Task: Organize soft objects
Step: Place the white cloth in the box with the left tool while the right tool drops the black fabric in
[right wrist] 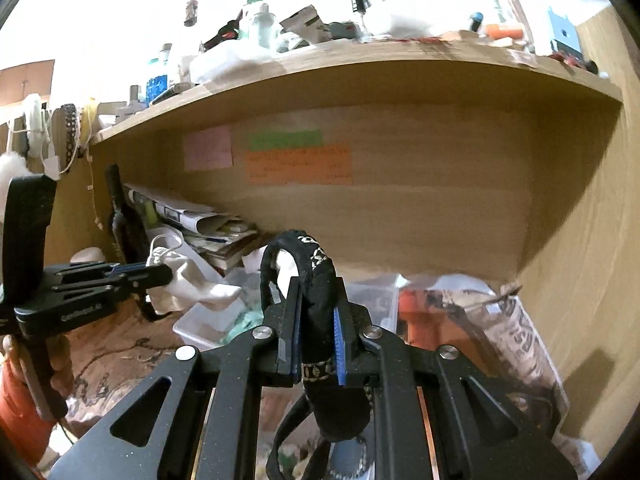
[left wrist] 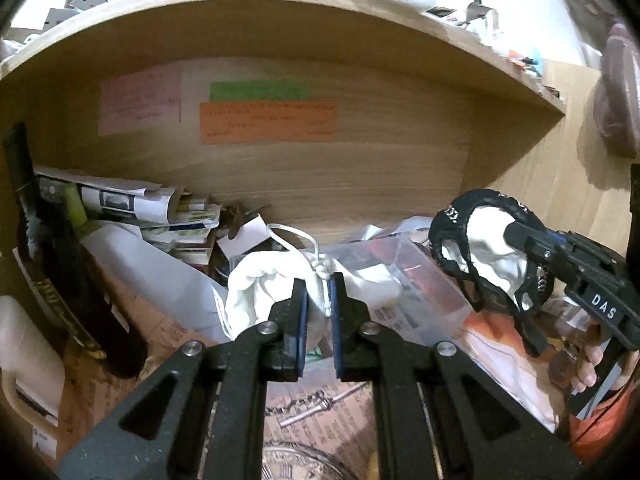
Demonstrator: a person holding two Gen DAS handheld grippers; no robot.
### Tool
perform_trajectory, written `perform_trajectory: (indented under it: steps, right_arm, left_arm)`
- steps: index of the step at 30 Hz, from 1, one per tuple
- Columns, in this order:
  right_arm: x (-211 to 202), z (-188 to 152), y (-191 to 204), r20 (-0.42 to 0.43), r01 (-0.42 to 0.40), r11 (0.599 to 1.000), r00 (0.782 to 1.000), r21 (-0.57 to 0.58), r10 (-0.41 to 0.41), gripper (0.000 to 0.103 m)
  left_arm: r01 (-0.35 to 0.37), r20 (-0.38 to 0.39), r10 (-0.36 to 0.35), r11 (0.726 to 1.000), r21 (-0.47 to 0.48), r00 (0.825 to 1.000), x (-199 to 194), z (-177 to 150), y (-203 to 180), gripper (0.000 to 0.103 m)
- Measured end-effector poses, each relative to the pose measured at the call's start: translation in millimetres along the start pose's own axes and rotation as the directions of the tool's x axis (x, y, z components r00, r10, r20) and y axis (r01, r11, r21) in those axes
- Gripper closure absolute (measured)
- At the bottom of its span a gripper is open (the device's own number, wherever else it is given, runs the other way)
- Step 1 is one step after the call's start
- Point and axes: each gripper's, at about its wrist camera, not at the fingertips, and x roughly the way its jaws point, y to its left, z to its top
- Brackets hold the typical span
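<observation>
Left gripper (left wrist: 319,312) jaws pinch white drawstring bag (left wrist: 276,292) at its knotted cord. Right gripper (right wrist: 316,320) jaws clamp black strap garment (right wrist: 316,304) with patterned trim, white cloth showing behind it. Both held above cluttered desk inside wooden shelf alcove (right wrist: 400,208). Pink, green, orange paper notes (left wrist: 268,122) stuck on back panel. Clear plastic box (left wrist: 416,280) beneath bag; stacked papers (left wrist: 132,204) and dark bottle (left wrist: 52,264) at left. Note text illegible. Upper shelf clutter blown out by glare.
</observation>
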Motion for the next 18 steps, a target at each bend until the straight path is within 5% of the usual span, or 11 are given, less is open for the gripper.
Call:
perform_trajectory:
  steps: [18]
  right_arm:
    - [107.0,-9.9,2.5,-0.202,-0.027,0.998,0.979,-0.064,0.014,0.092]
  left_arm:
    - [0.0,-0.162,-0.004,1.0,-0.024,0.987,86.1,-8.4,16.6,0.094]
